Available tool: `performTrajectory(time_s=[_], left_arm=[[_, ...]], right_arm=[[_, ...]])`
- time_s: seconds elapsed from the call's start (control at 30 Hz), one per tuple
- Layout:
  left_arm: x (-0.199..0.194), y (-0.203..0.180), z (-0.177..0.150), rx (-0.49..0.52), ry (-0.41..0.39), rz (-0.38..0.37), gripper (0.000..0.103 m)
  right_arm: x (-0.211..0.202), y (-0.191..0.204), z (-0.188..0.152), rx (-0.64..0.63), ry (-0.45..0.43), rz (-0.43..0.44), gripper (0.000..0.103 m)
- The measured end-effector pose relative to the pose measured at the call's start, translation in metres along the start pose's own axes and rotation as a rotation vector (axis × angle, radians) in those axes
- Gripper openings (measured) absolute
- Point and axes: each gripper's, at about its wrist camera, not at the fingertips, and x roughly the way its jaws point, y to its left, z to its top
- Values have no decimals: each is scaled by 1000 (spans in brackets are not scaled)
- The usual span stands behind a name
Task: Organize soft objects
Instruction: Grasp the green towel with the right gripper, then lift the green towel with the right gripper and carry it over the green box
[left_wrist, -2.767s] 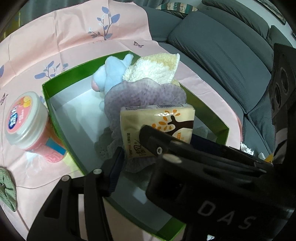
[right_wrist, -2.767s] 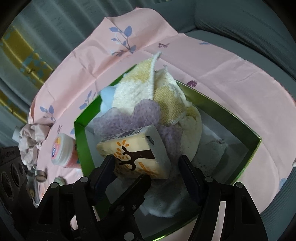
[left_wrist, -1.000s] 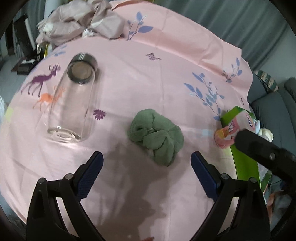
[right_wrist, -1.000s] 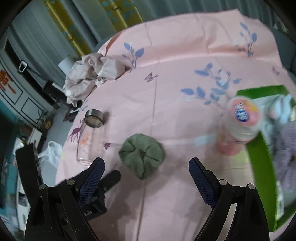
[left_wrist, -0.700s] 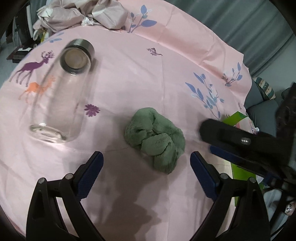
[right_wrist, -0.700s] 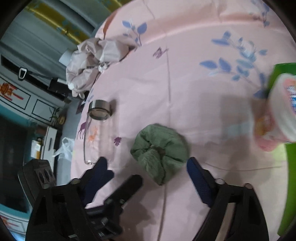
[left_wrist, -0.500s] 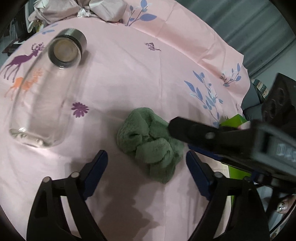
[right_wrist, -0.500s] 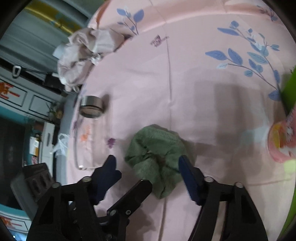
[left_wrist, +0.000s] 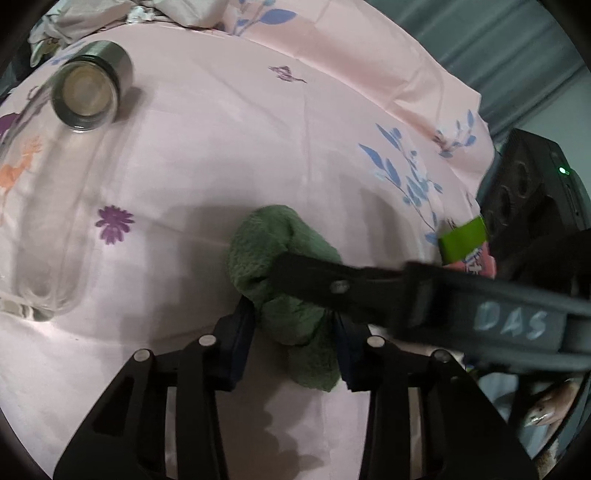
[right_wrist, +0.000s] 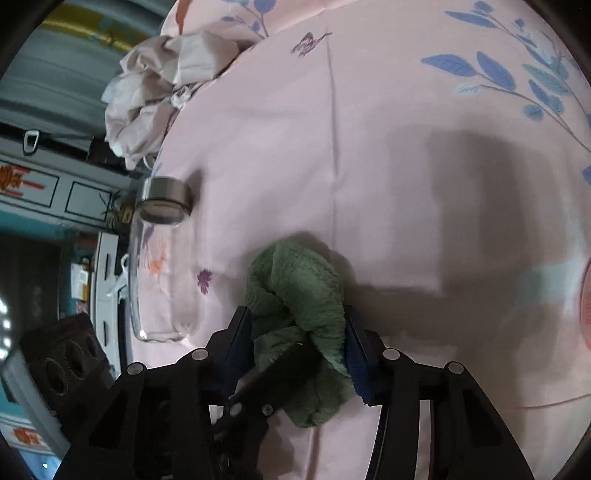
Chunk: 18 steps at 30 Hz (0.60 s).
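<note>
A crumpled green cloth (left_wrist: 280, 254) lies on the pink tablecloth (left_wrist: 221, 147). My left gripper (left_wrist: 293, 336) is shut on its near part. My right gripper (right_wrist: 299, 339) is also shut on the green cloth (right_wrist: 295, 284) from the other side. One finger of the right gripper crosses the left wrist view (left_wrist: 369, 288) and lies over the cloth. The left gripper's finger shows in the right wrist view (right_wrist: 273, 373) under the cloth. A corner of the green box (left_wrist: 461, 238) shows at the right.
A clear glass bottle (left_wrist: 48, 206) with a metal cap lies on its side to the left; it also shows in the right wrist view (right_wrist: 159, 258). A crumpled beige cloth (right_wrist: 166, 74) lies at the table's far edge. A pink tub (left_wrist: 476, 258) stands by the box.
Both grippers left the box, moved to the green cloth and closed on it from opposite sides. Half a second ago both were still open around it.
</note>
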Motion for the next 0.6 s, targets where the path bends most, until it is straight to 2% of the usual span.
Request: performTrajectory(time_s=[0.1, 0.2, 0.37, 0.6], left_arm=[[-1, -5, -2, 29, -1, -1, 34], [-1, -11, -4, 51, 6, -13, 30], [-11, -23, -14, 110, -17, -1, 30], [-42, -45, -26, 196, -84, -12, 30]], right_arm=[[-1, 2, -5, -4, -13, 3, 46], [-2, 3, -12, -18, -4, 25, 45], [-14, 4, -26, -17, -34, 53, 45], [-52, 20, -49, -62, -132, 67, 45]])
